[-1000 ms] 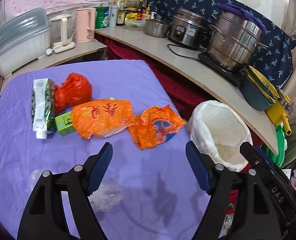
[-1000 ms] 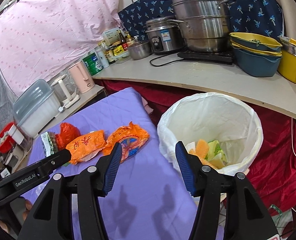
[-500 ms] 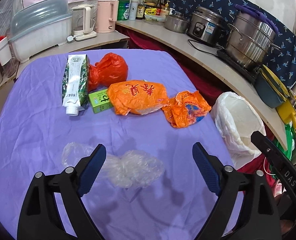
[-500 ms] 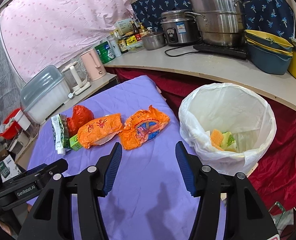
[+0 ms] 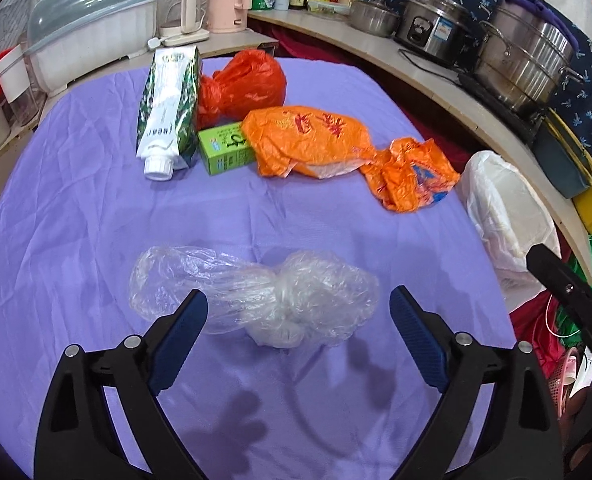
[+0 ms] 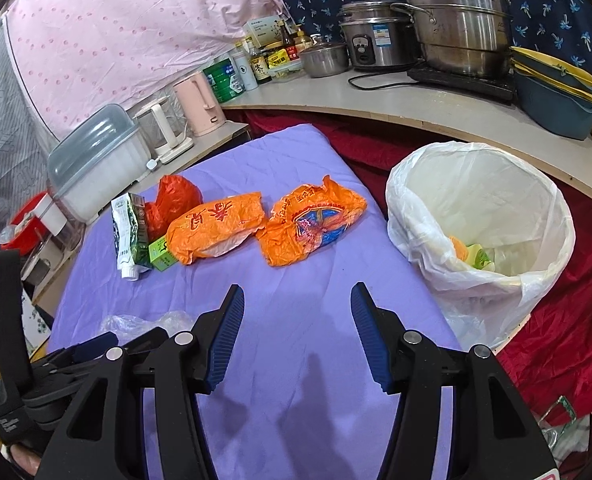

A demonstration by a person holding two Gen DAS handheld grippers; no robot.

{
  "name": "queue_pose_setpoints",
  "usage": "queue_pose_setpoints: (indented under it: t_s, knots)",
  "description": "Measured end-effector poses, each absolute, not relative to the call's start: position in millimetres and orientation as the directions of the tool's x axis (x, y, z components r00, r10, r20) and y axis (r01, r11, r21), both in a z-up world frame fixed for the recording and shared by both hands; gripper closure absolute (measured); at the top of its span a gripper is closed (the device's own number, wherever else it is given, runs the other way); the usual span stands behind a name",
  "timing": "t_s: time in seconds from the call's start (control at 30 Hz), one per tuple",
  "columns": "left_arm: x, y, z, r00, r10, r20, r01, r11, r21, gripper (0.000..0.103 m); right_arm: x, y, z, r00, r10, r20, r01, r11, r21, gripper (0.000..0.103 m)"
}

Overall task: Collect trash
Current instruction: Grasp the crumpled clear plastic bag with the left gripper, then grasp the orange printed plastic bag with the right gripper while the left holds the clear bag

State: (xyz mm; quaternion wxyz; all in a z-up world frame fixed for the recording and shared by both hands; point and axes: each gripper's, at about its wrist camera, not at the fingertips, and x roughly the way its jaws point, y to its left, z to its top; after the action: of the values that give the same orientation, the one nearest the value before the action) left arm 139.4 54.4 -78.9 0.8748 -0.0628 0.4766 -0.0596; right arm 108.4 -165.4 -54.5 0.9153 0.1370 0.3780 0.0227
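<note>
A: What lay on the table (image 5: 75, 208)?

B: A purple cloth covered it. Toward its far edge sat a row of trash: a green and white carton (image 5: 167, 108) lying on its side with its cap toward the near edge, a knotted red bag (image 5: 243, 84) touching it, a small green box (image 5: 223, 150), an orange bag with red characters (image 5: 308, 140) lying partly over the box, and a crumpled orange wrapper with a blue print (image 5: 412, 178) closest to the right edge.

A: And nearer the camera?

B: A crumpled clear plastic bag (image 5: 255, 292) lay alone near the table's near edge, well apart from the row.

A: Where were the left tongs (image 5: 298, 324)?

B: Tilted down over that clear bag. Their blue pads were wide apart and opening further, one on each side of the bag, not pressing on it.

A: The right tongs (image 6: 298, 320)?

B: Over bare purple cloth near the table's right edge, pads apart with nothing between them. The orange wrapper (image 6: 316, 220) lay beyond their tips.

A: Where was the bin?

B: A bin lined with a white bag (image 6: 436, 208) stood just off the table's right edge, below the level of the tabletop. Some orange and green scraps (image 6: 470, 254) showed at its bottom.
</note>
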Motion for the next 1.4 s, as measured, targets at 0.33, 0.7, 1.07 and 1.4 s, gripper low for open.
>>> queue_pose_setpoints:
  t_s: [0.33, 0.7, 1.07, 1.4]
  knots:
    - [147, 54, -110, 0.473, -0.164, -0.866, 0.038, 0.985, -0.166, 0.021, 118, -163, -73, 0.683, 0.149, -0.715, 0.074, 0.96, 0.271, 0.049]
    - [149, 58, -121, 0.426, -0.212, -0.88, 0.048, 0.976, -0.212, 0.065, 125, -154, -84, 0.658, 0.155, -0.737, 0.067, 0.963, 0.262, 0.049]
    - [149, 77, -89, 0.492, -0.231, -0.839, 0.048, 0.97, -0.239, 0.072, 137, -142, -85, 0.651, 0.151, -0.744, 0.059, 0.967, 0.248, 0.049]
    - [178, 92, -67, 0.546, -0.223, -0.808, 0.025, 0.968, -0.251, 0.072, 183, -138, -89, 0.652, 0.149, -0.743, 0.058, 0.968, 0.245, 0.049]
